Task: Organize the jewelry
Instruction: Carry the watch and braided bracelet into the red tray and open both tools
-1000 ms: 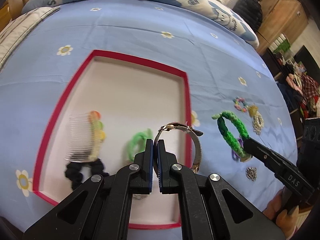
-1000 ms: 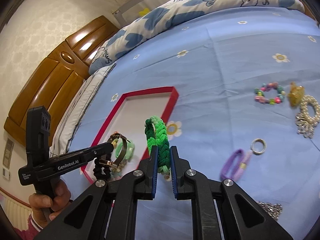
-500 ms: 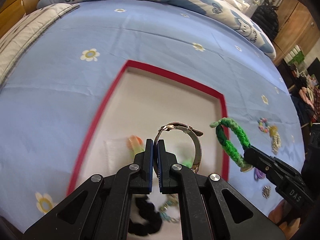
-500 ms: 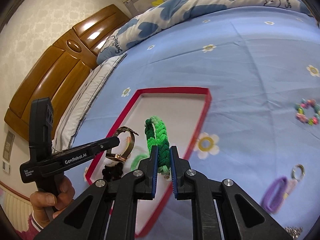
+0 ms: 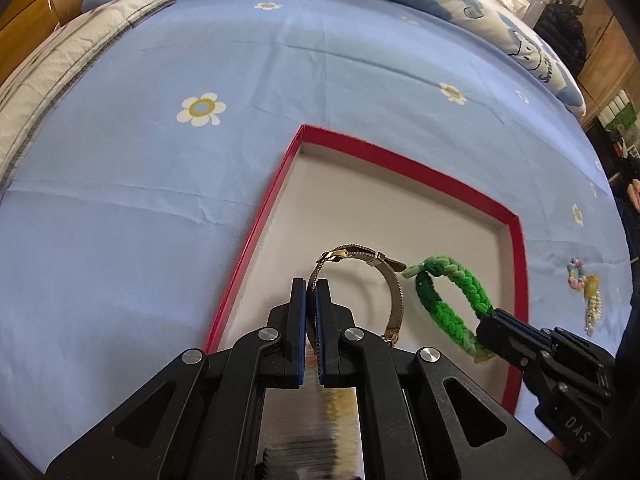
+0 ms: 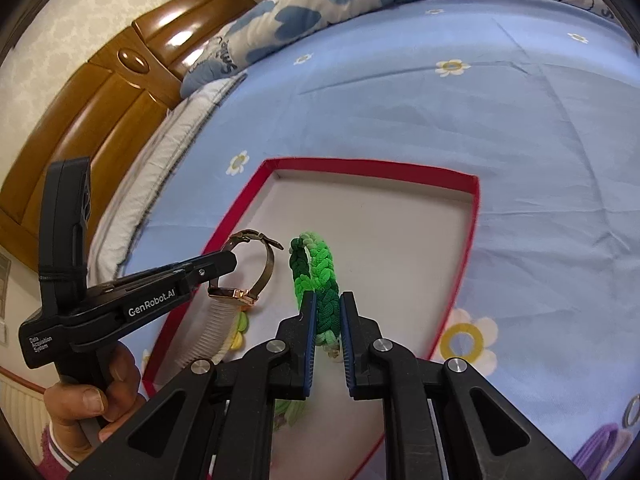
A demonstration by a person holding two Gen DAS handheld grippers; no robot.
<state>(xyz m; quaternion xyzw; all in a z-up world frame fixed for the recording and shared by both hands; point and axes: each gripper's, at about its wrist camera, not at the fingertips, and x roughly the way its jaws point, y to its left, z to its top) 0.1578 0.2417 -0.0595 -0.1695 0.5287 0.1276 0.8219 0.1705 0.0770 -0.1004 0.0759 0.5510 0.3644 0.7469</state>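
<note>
1. My left fingers point(image 5: 311, 286) pinch the mesh band of a bronze metal wristwatch point(image 5: 394, 292), its loop jutting past their tips.
2. My right fingers point(image 6: 327, 299) clamp a green braided cord bracelet point(image 6: 316, 268).
3. Both hang over the red-rimmed white tray point(image 5: 256, 236) on the blue bedsheet point(image 5: 160, 184).

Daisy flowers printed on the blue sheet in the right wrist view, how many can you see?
5: one by the red tray's far-left corner, one beside its right rim, three farther up the sheet. Tools may hide more.
</note>
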